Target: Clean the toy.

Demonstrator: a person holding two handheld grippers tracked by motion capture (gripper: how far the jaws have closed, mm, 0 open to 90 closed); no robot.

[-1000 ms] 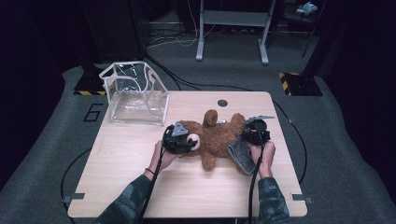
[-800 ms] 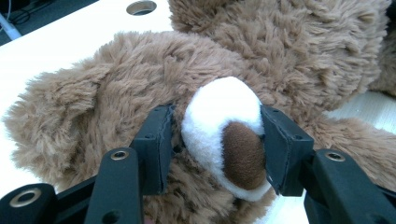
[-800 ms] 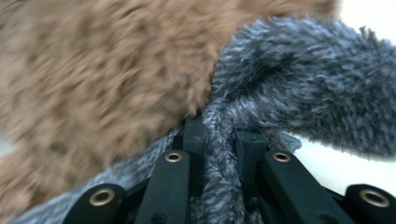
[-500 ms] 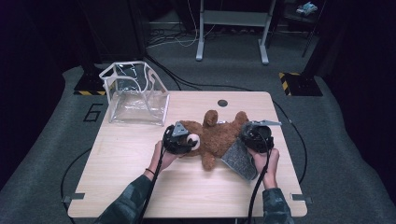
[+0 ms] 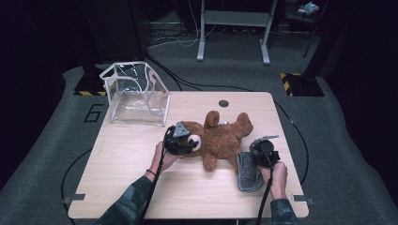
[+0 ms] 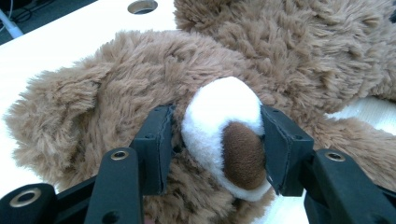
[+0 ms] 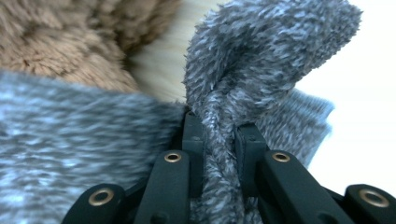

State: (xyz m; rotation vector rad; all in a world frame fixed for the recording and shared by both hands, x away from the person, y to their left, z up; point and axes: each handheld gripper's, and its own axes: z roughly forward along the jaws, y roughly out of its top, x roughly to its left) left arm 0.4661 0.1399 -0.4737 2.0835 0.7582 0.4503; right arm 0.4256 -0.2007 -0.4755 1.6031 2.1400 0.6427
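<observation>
A brown teddy bear lies flat near the middle of the table, head toward 9 o'clock, legs toward 3 o'clock. In the left gripper view its white snout with brown nose sits between the two black jaws, whose pads press the snout from both sides. The left gripper thus pinches the snout at the bear's 9 o'clock end. A grey knitted cloth lies on the table at the bear's 5 o'clock, touching its lower leg. In the right gripper view a bunched fold of this cloth rises between the jaws, which are nearly together and pinch the fold. The right gripper stands at the cloth's 1 o'clock corner, just beside the bear's leg. A clear box with a white frame stands at the table's 10 o'clock corner, well apart from the bear. A round hole marks the table's 12 o'clock edge.
</observation>
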